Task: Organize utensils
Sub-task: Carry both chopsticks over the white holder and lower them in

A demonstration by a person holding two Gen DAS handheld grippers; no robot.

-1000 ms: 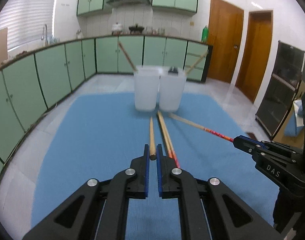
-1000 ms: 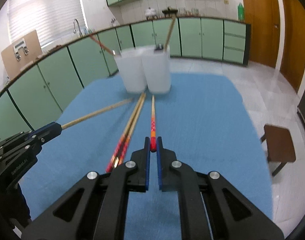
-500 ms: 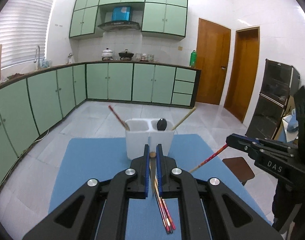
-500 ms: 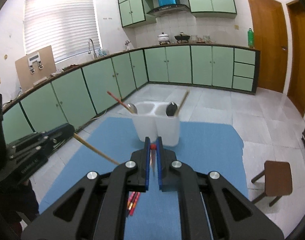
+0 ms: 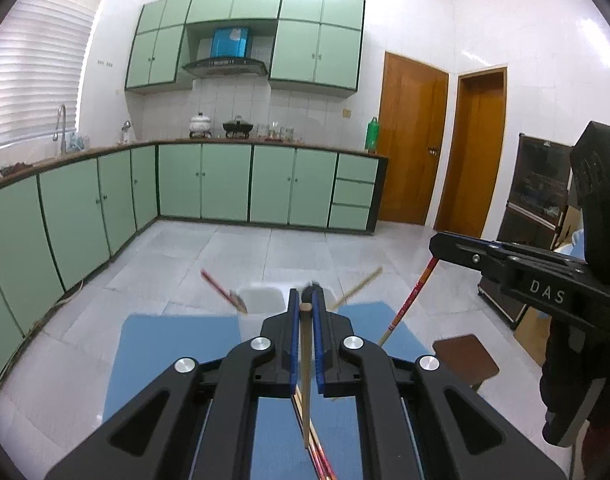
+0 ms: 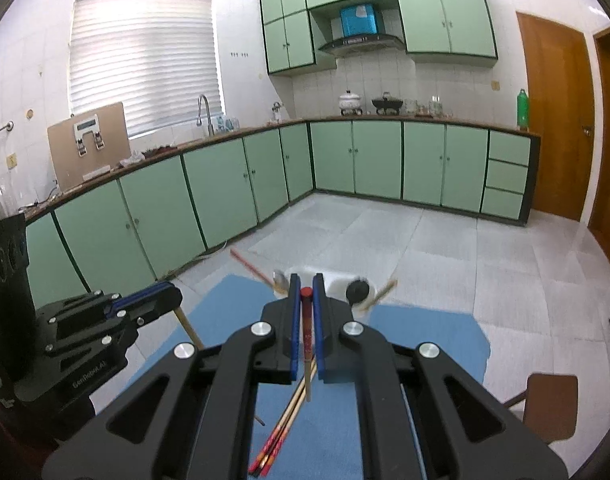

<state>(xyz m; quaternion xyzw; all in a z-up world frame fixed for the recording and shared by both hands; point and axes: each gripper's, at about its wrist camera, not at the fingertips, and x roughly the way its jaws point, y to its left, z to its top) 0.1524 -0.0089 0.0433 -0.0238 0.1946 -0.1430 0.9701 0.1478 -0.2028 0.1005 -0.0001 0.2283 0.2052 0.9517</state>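
left gripper (image 5: pixel 303 308): jaws clamped on a plain chopstick (image 5: pixel 306 376), held by its top end, tip hanging down.
right gripper (image 6: pixel 306 292): jaws clamped on a red chopstick (image 6: pixel 306 340), same way.
holder (image 5: pixel 261 298): white, two cups, on the blue mat (image 5: pixel 177 344), just ahead and below both grippers.
spare chopsticks (image 6: pixel 281 432): lie on the mat.
advice: bring each tip over one cup, keep the stick near upright, lower, then release.

Bright, even indoor light, with daylight through the blinds (image 6: pixel 145 64). Fisheye curvature bends the cabinets (image 5: pixel 205 180); dark vignette fills the corners. The white holder (image 6: pixel 329 280) appears motion-blurred; walls look overexposed.
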